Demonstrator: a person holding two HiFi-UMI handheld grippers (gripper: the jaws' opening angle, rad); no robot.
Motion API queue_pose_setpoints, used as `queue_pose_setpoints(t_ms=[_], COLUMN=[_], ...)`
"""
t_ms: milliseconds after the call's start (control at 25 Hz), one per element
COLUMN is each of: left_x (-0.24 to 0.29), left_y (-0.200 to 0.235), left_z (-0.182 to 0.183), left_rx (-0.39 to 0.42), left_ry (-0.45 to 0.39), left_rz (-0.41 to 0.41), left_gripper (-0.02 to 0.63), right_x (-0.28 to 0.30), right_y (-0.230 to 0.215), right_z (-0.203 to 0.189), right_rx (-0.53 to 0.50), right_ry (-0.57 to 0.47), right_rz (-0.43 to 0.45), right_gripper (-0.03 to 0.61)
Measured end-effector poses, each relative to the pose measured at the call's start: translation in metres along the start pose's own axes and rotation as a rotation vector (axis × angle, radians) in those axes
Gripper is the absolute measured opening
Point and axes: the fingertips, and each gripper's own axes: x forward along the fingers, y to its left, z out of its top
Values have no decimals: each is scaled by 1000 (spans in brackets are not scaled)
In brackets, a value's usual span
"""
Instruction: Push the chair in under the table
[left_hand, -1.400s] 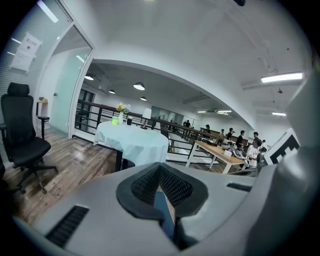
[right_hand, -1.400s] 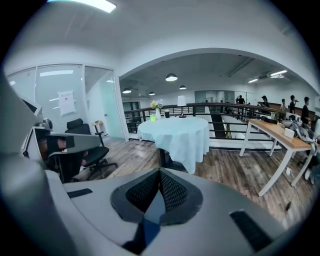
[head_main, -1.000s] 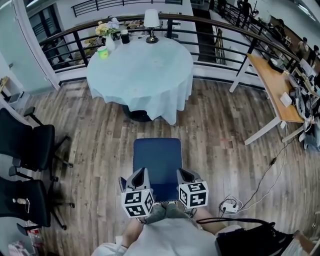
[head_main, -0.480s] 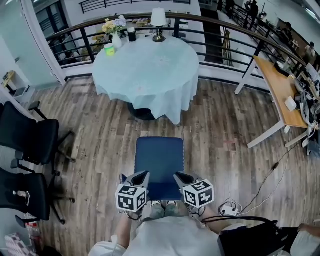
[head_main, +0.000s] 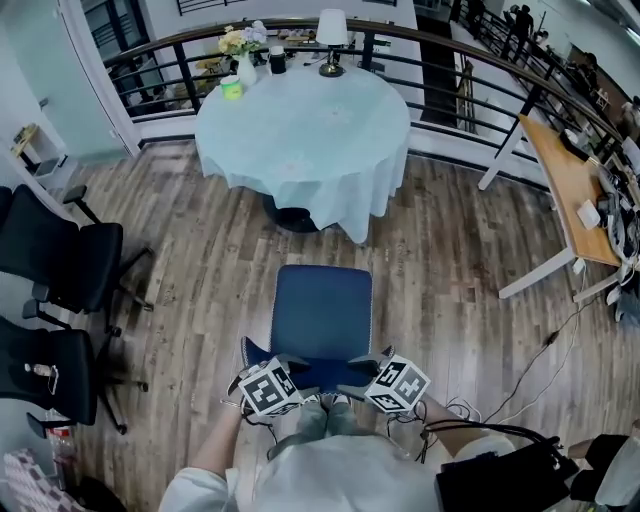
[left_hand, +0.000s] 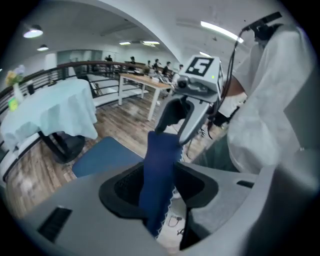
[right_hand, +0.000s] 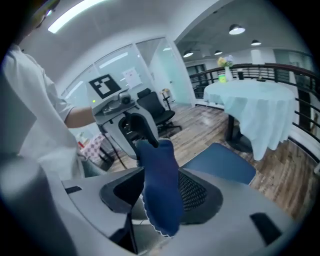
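A blue chair, seat (head_main: 322, 312) facing the round table (head_main: 305, 130) with a pale blue cloth, stands apart from it on the wood floor. My left gripper (head_main: 287, 362) and right gripper (head_main: 352, 363) point inward at the chair's backrest (head_main: 318, 374) from either side. In the left gripper view the blue backrest edge (left_hand: 157, 170) runs between the jaws of the left gripper (left_hand: 160, 189), which are opening; the pads stand off it. The right gripper (right_hand: 159, 196) also has its jaws opening, with the backrest (right_hand: 161, 185) between them and gaps on both sides.
Two black office chairs (head_main: 60, 262) (head_main: 45, 375) stand at the left. A wooden desk (head_main: 565, 185) is at the right, a railing (head_main: 150, 60) behind the table. A lamp (head_main: 331, 30), flowers (head_main: 238, 42) and a green cup (head_main: 231, 90) sit on the table. Cables (head_main: 470, 410) lie on the floor.
Both grippers, shut and pointing forward over the seat before, have dropped and turned inward to straddle the backrest. Their jaws have come apart.
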Motion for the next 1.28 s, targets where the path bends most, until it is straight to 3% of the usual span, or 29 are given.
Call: queue_pose_setpoints(t_ms=[240,320,480,720,1080,1280], left_x=[10,12,25,36,39,39], left_y=[-15,-21,-17,-14,-12,-11], left_z=[-19,-28,-40,-45,-40,-30], left_rx=[96,155,279,251,250,246], left_ry=[138,210,303,292,295,251], left_rz=[-114,-145,-94,-121,-179,-188], left_gripper=[178,178,178,176,176,183], right_x=[28,36,50,54,50,49], right_y=[28,28,21,22,18,16], right_z=[-23,-28,-40,-43,-43,-43], right_rx=[-205,-269,-348,-253,-301,-312], right_ry=[198,252,341,310,361,380], right_rz=[154,152,122,161,199,216], right_gripper=[201,201,199,198,201,204])
